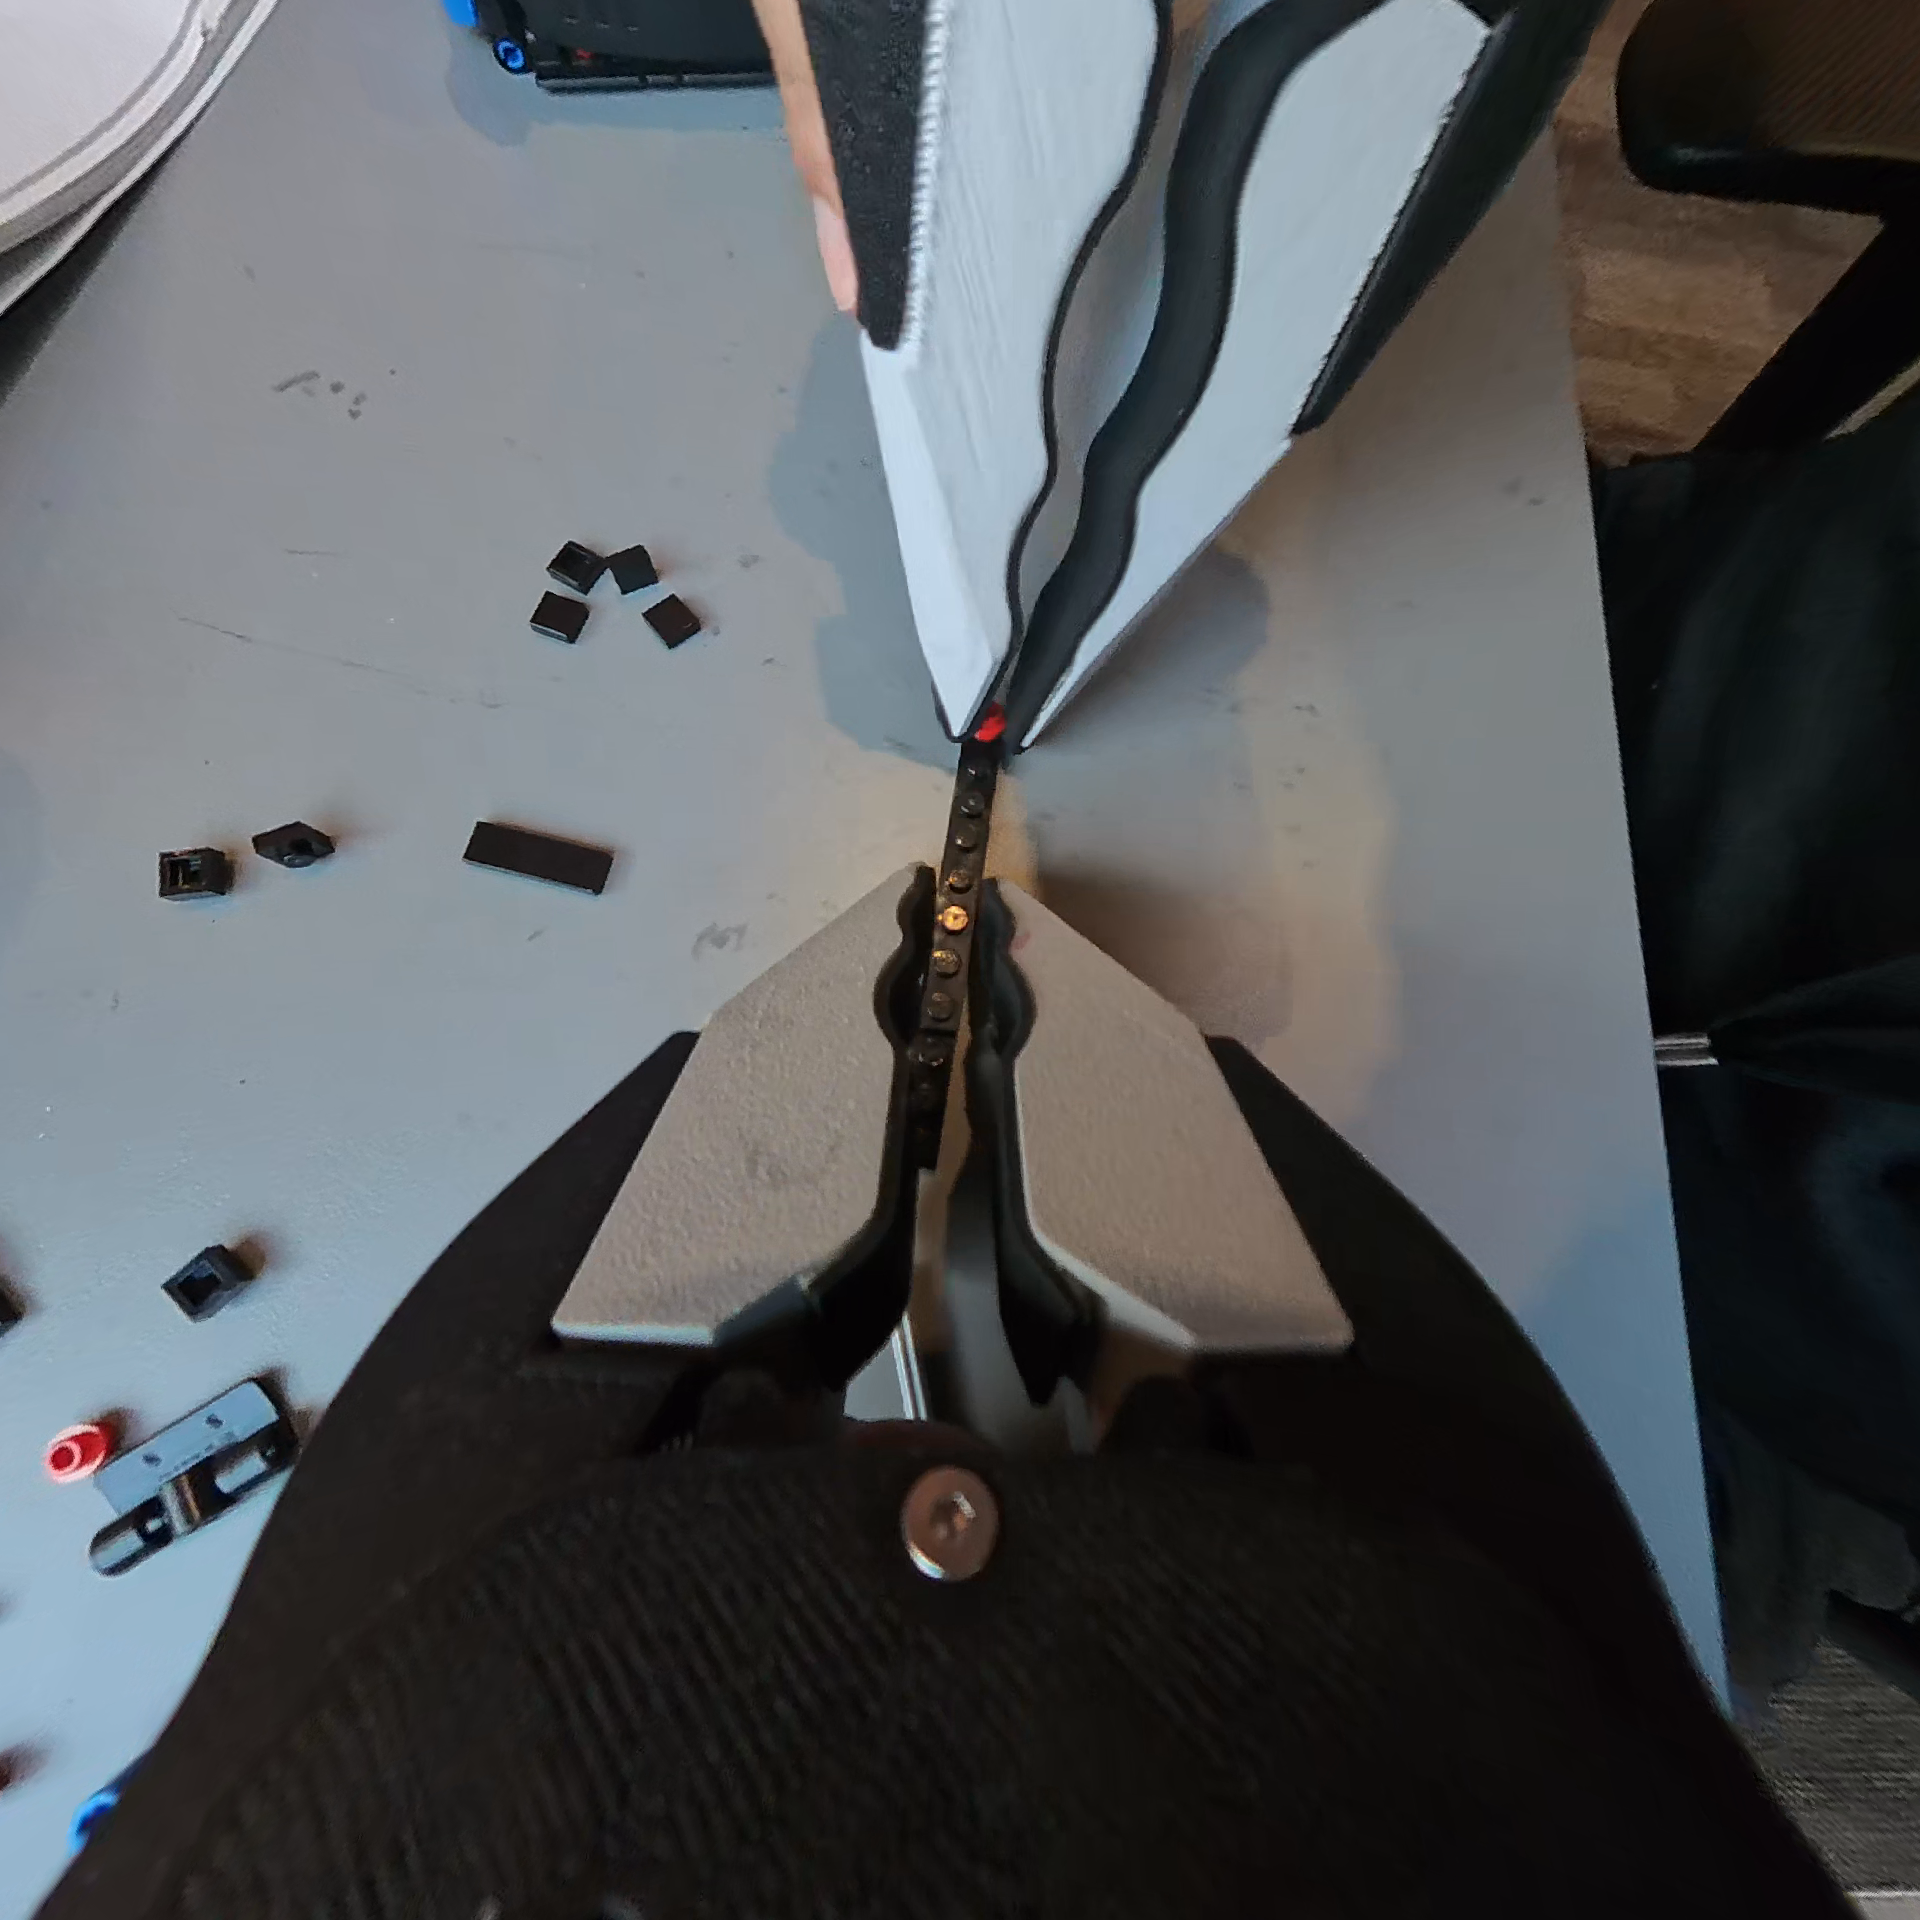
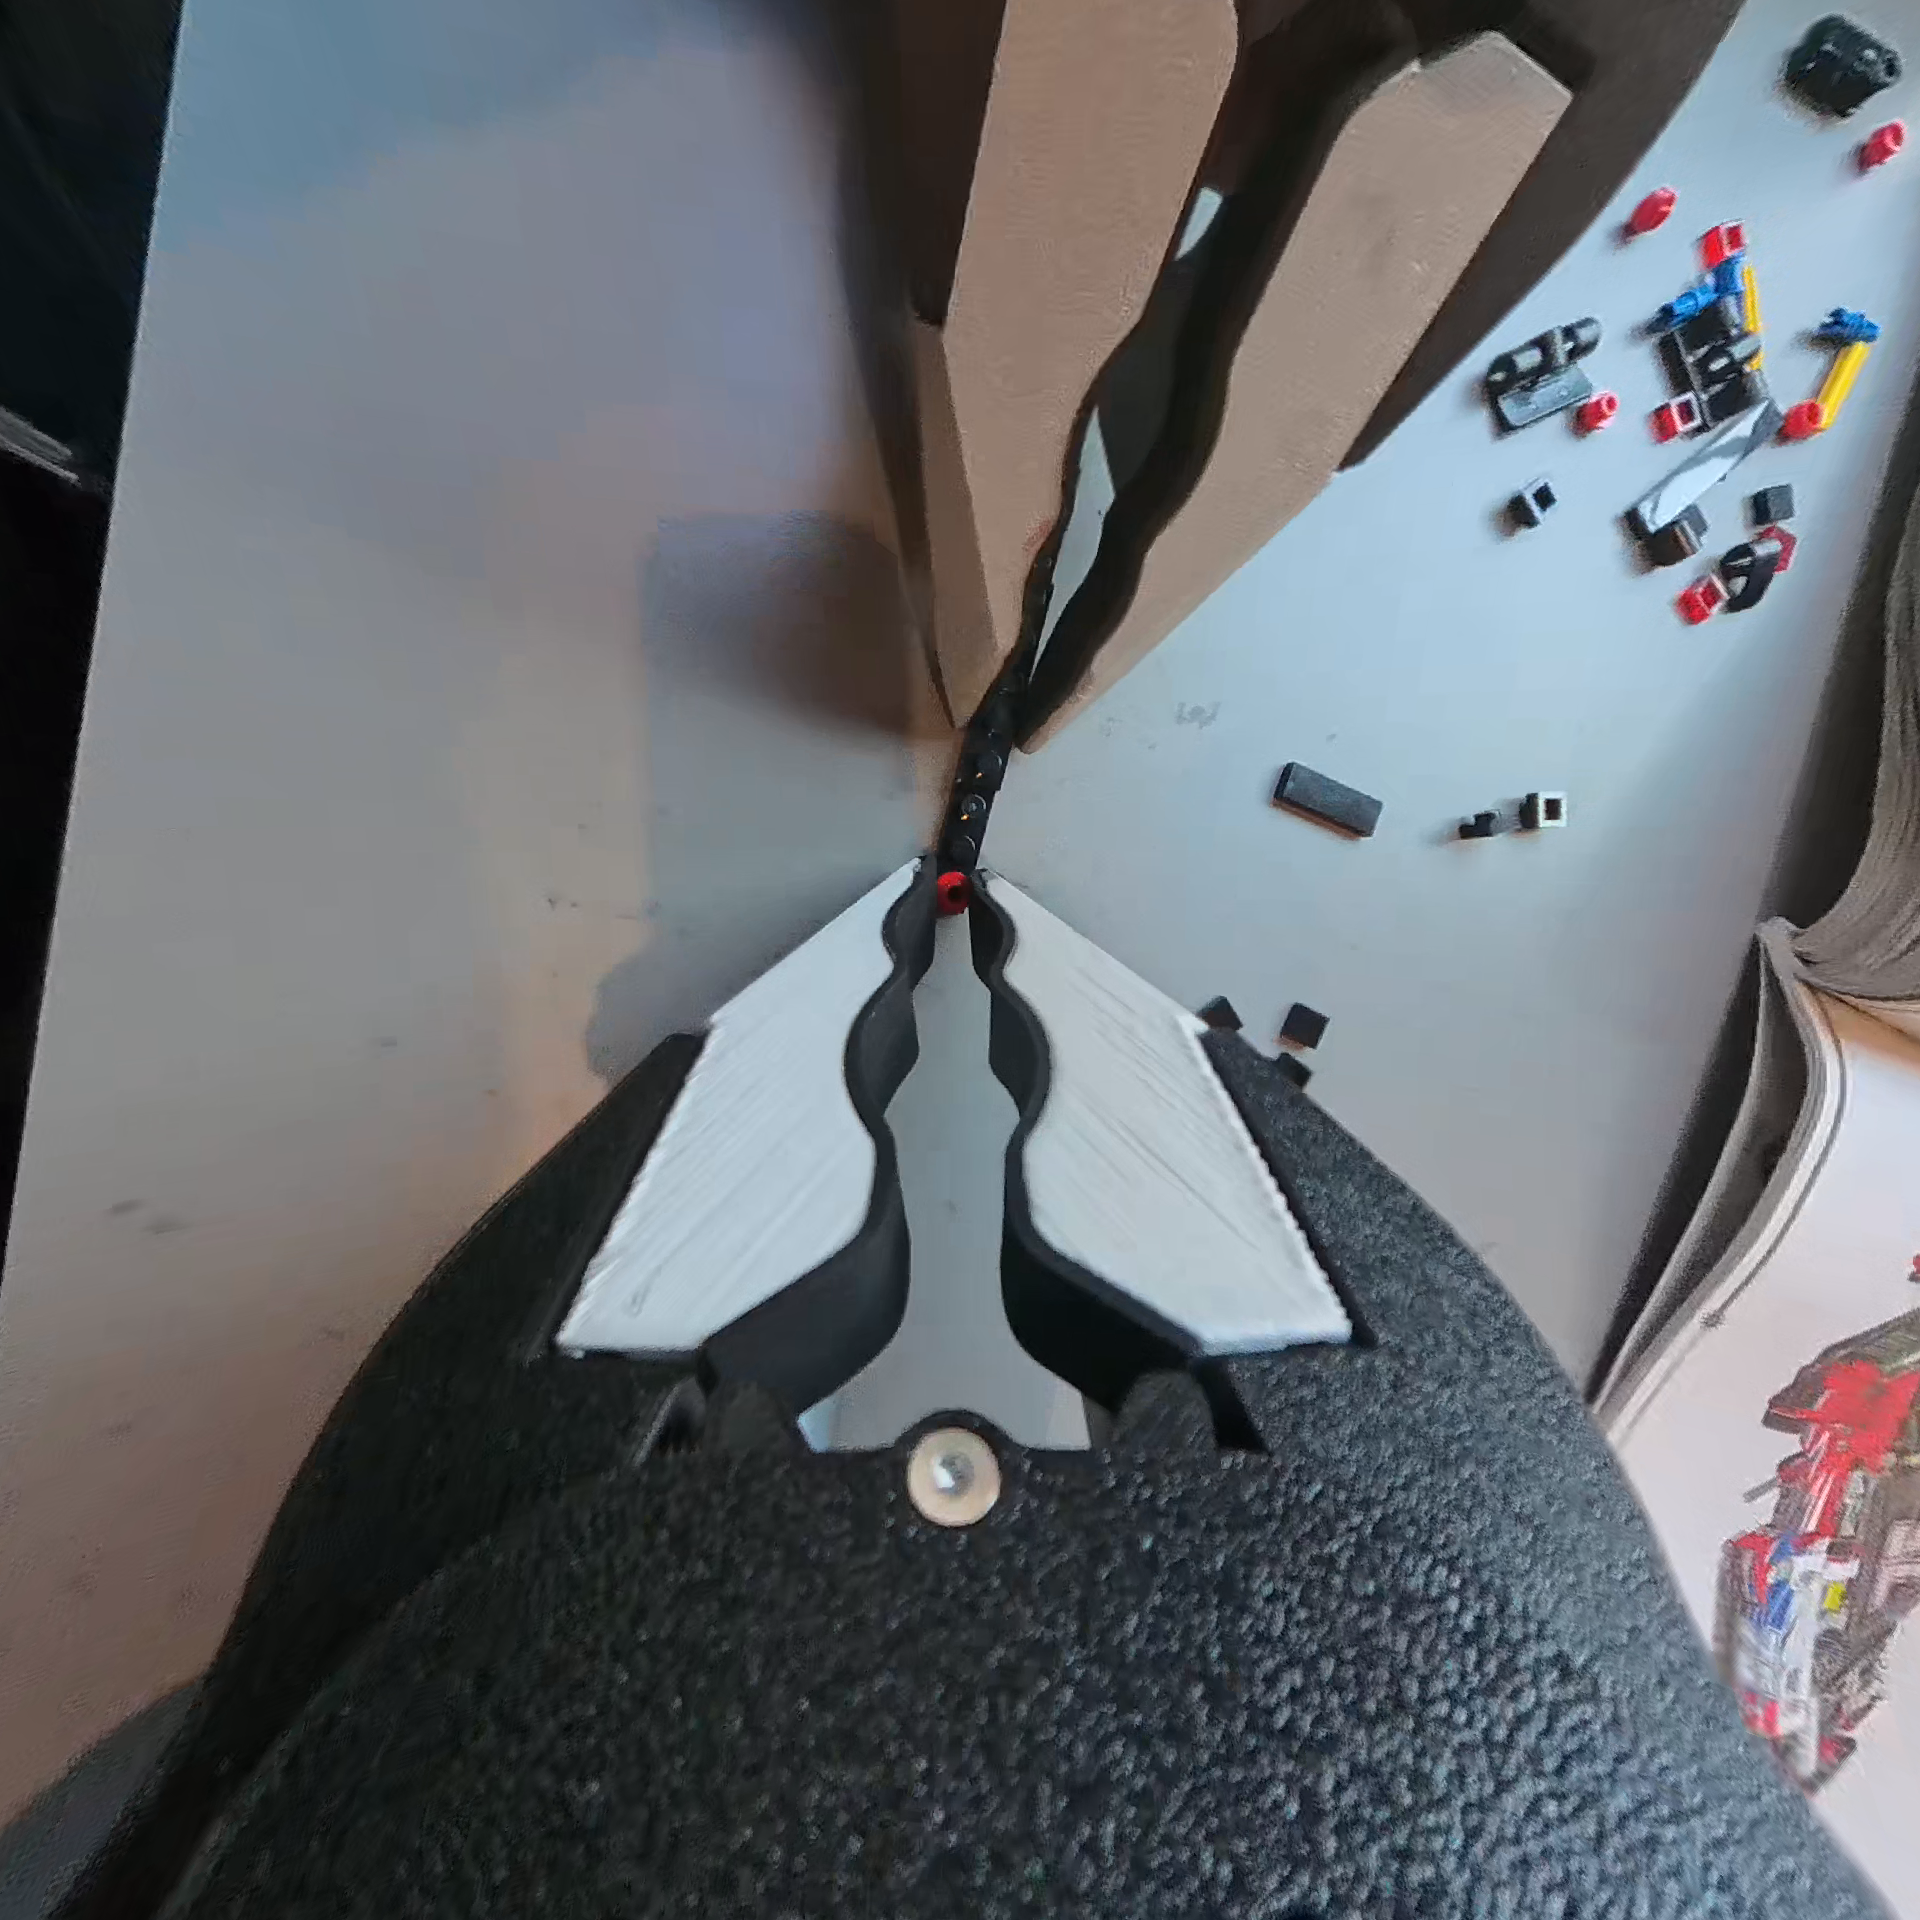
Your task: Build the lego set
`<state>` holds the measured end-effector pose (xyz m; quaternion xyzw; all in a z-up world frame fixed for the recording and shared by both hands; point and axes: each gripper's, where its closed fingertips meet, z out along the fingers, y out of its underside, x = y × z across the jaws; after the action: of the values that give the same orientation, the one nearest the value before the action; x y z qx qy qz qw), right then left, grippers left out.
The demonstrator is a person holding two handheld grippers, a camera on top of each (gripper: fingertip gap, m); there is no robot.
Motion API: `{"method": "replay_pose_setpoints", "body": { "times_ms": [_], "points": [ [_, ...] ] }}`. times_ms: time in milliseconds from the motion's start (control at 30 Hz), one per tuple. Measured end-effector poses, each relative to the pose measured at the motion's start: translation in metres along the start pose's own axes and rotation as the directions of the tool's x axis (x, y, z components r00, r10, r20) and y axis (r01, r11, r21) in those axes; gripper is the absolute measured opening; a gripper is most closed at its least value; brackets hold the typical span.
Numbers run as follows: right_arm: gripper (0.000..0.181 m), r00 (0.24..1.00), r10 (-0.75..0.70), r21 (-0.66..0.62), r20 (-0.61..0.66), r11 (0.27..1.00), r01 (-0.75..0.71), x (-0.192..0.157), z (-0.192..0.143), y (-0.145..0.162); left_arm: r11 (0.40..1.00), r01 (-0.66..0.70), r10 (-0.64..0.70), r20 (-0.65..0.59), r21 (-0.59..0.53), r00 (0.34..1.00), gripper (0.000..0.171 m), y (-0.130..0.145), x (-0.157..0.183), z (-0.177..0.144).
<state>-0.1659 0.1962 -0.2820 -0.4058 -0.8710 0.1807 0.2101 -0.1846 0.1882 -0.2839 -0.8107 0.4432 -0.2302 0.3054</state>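
Observation:
My left gripper is shut on a long thin black studded plate and holds it above the grey table. My right gripper faces it tip to tip and is shut on a small red piece at the plate's far end. In the left wrist view the right gripper comes down from the top with the red piece at its tips. In the right wrist view the left gripper comes from the top.
Loose black tiles, a flat black plate and small black bits lie left of the grippers. A pile of red, black, blue and yellow pieces lies farther off. An instruction booklet sits at the table edge. A chair stands beside the table. The tips of both grippers are at nearly the same place.

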Motion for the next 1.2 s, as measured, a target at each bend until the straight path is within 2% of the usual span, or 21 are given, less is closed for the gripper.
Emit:
{"method": "replay_pose_setpoints", "body": {
  "times_ms": [167,233,333,567,700,967,1133,1200],
  "points": [
    [0.005,0.999,0.043,0.018,0.028,0.999,-0.044,-0.001,0.000,0.000,1.000,0.013,-0.013,0.010,-0.009,1.000,0.005,0.000,0.000,0.000],
    [0.005,0.994,0.108,0.038,0.036,0.993,-0.109,0.000,0.000,-0.001,1.000,0.025,-0.024,0.011,-0.011,1.000,0.005,0.000,0.000,0.000],
    [0.007,0.992,0.127,0.094,-0.012,0.988,-0.125,0.001,-0.001,0.001,0.999,0.050,-0.050,0.004,-0.009,0.999,0.005,0.000,0.000,0.000],
    [0.009,0.993,0.017,0.085,-0.120,0.996,-0.007,0.001,-0.001,0.001,0.996,0.084,-0.085,-0.037,-0.008,0.996,0.004,-0.001,0.004,0.000],
    [0.011,0.981,-0.079,0.053,-0.176,0.995,0.089,0.002,-0.002,0.000,0.985,0.175,-0.173,-0.098,0.007,0.980,0.004,-0.003,0.005,-0.002],
    [0.010,0.895,-0.297,-0.044,-0.332,0.953,0.300,0.008,-0.005,-0.004,0.931,0.363,-0.340,-0.259,0.045,0.904,0.004,-0.011,0.010,-0.012],
    [0.010,0.864,-0.350,-0.086,-0.362,0.935,0.343,0.011,-0.007,-0.002,0.908,0.416,-0.385,-0.286,0.055,0.877,0.004,-0.015,0.009,-0.012],
    [0.010,0.834,-0.413,-0.133,-0.365,0.910,0.393,0.009,-0.006,-0.001,0.901,0.430,-0.397,-0.294,0.055,0.870,0.004,-0.016,0.009,-0.012]
  ]
}}
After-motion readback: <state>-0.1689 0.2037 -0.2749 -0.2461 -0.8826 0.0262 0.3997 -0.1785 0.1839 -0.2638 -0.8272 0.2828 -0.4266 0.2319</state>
